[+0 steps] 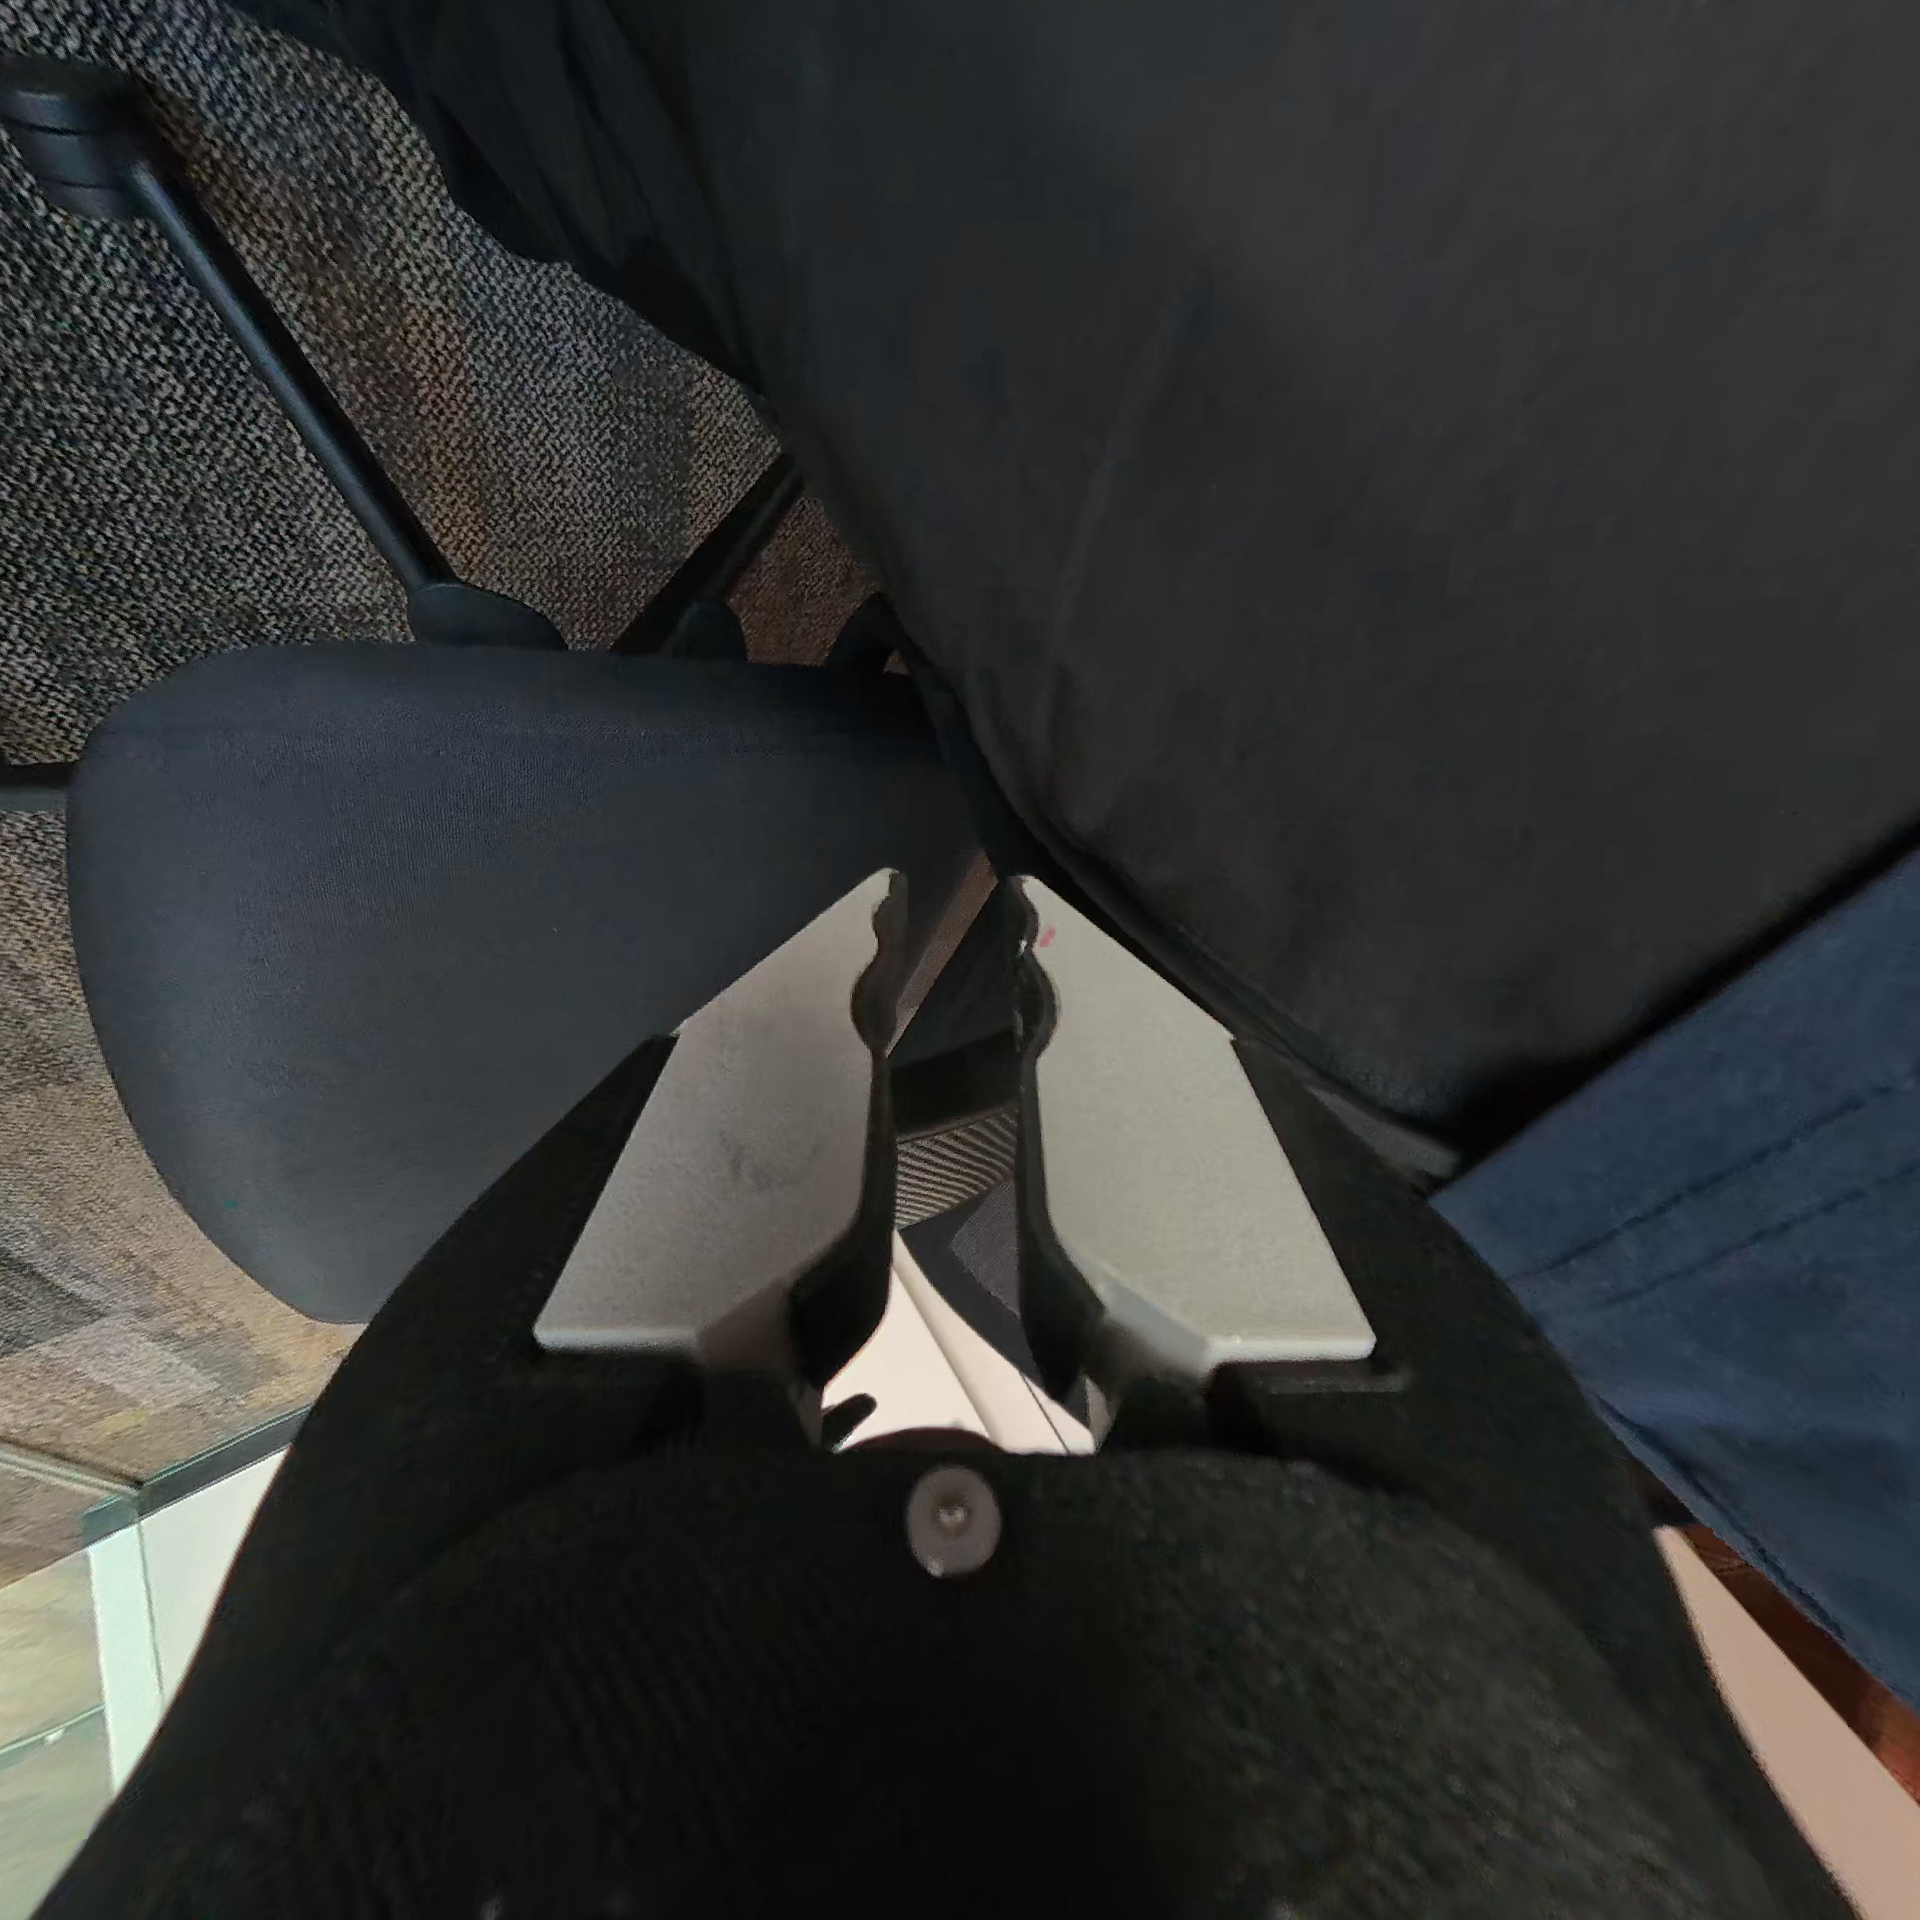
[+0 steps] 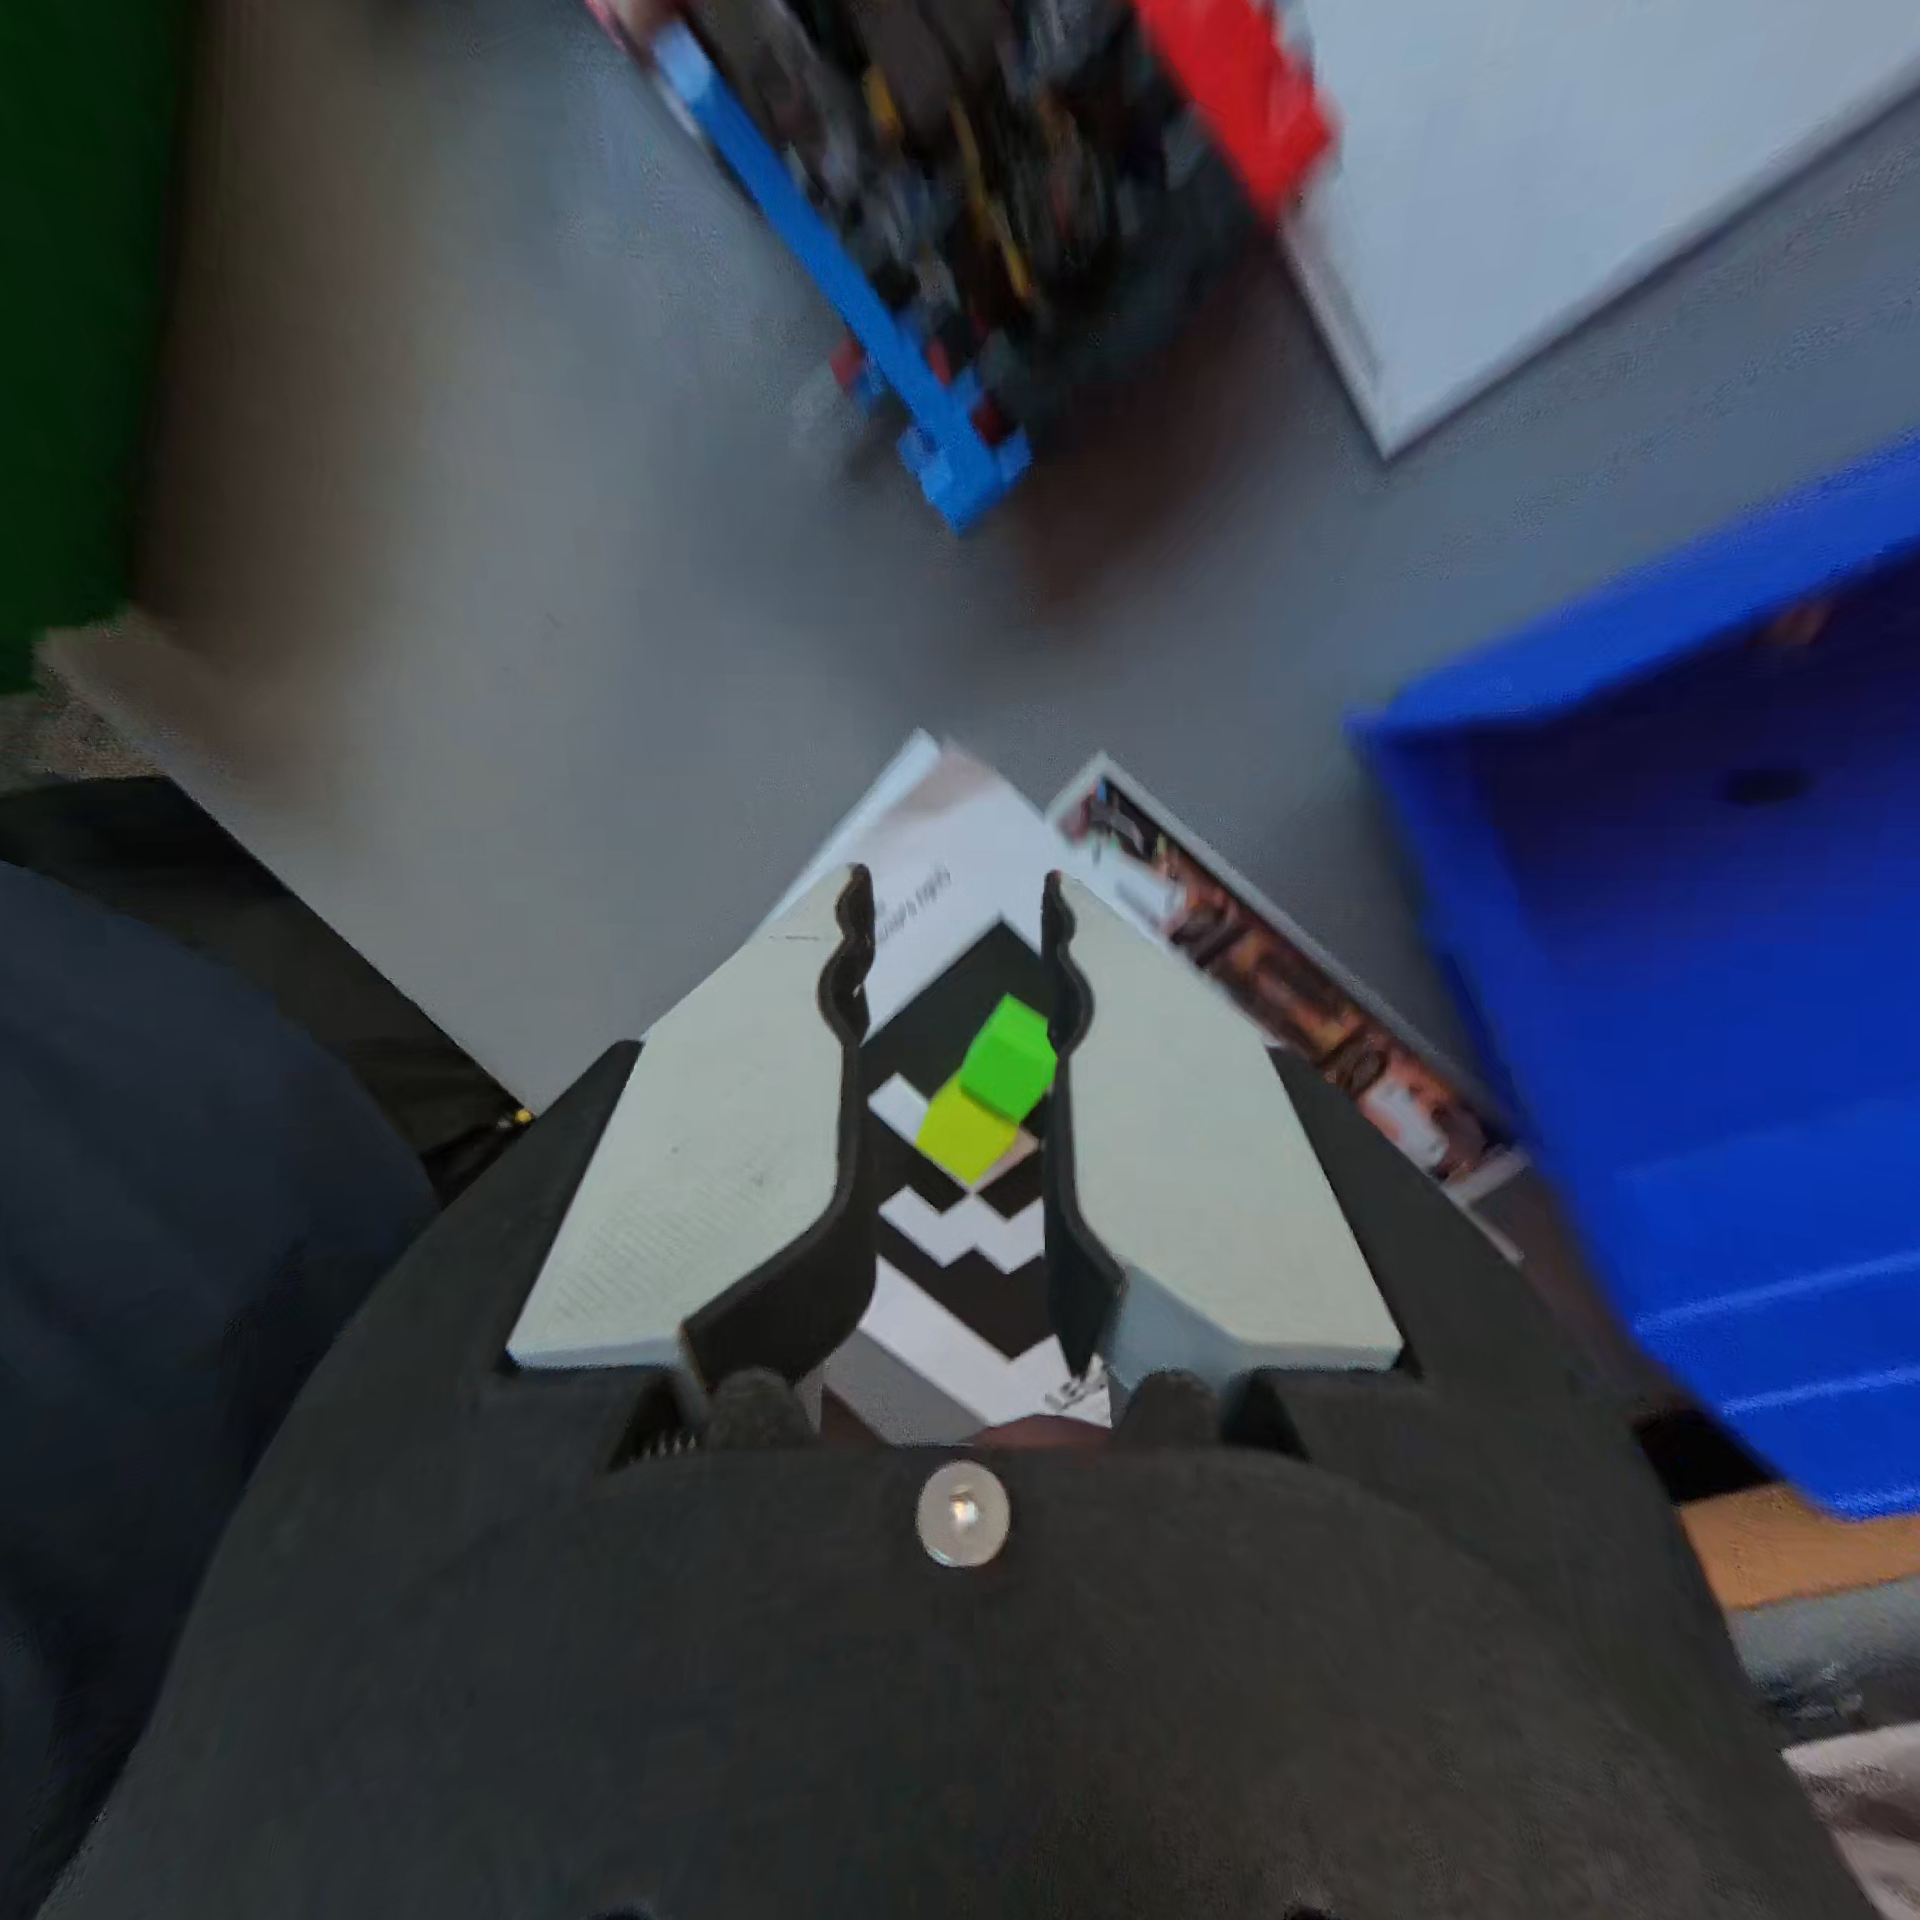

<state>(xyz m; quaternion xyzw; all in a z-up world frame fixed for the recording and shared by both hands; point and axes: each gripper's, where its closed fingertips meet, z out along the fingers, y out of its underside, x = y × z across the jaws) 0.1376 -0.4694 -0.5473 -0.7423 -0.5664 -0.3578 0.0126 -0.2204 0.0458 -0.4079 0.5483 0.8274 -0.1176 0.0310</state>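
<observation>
Your right hand-held gripper [image 2: 951,883] hangs over the grey table [image 2: 499,582] with its jaws apart and nothing clamped. Below the gap lies a black-and-white patterned sheet [image 2: 966,1236], and on it sit a green cube [image 2: 1006,1058] and a yellow-green cube [image 2: 961,1135], touching each other. The green cube lies close against the inner side of your right finger [image 2: 1062,997]; you cannot tell from here whether they touch, and the left finger stands clear of both cubes.

To the right of that hand-held gripper is a blue bin [image 2: 1662,935], tipped so its open side faces you; the part of its inside that shows is bare blue wall with one dark round spot. A printed leaflet [image 2: 1278,987] lies between the bin and the sheet. Ahead, farther up the table, stands a blue frame [image 2: 831,281] packed with dark, red and yellow parts, too blurred to name, with a red block [image 2: 1236,94] beside it. A white board [image 2: 1600,177] lies ahead to the right.

Your left hand-held gripper [image 1: 956,894] points at a dark chair seat [image 1: 468,935], with black cloth [image 1: 1351,468] ahead right and speckled carpet [image 1: 208,416] beyond. Its jaws stand a narrow way apart, with nothing between them.
</observation>
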